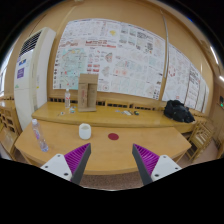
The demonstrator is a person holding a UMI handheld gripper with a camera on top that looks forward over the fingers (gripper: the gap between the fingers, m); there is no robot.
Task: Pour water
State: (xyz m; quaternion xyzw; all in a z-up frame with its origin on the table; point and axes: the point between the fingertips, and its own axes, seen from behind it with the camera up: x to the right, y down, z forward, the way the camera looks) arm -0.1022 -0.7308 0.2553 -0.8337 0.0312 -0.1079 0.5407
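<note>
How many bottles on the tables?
2: one bottle at the near table's edge, ahead of the left finger; another on the far table beside the wooden box. Gripper open, empty.

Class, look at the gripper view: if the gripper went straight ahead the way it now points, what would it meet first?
The open gripper holds nothing. Straight ahead lies bare table, then probably the small red object; the white cup sits off-line. Depth is uncertain.

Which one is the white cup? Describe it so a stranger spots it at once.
Start at the wooden table below the poster wall. The white cup stands near its middle, beyond the open hand-held gripper. It is short and opaque, unlike the tall clear bottle beside it.
</note>
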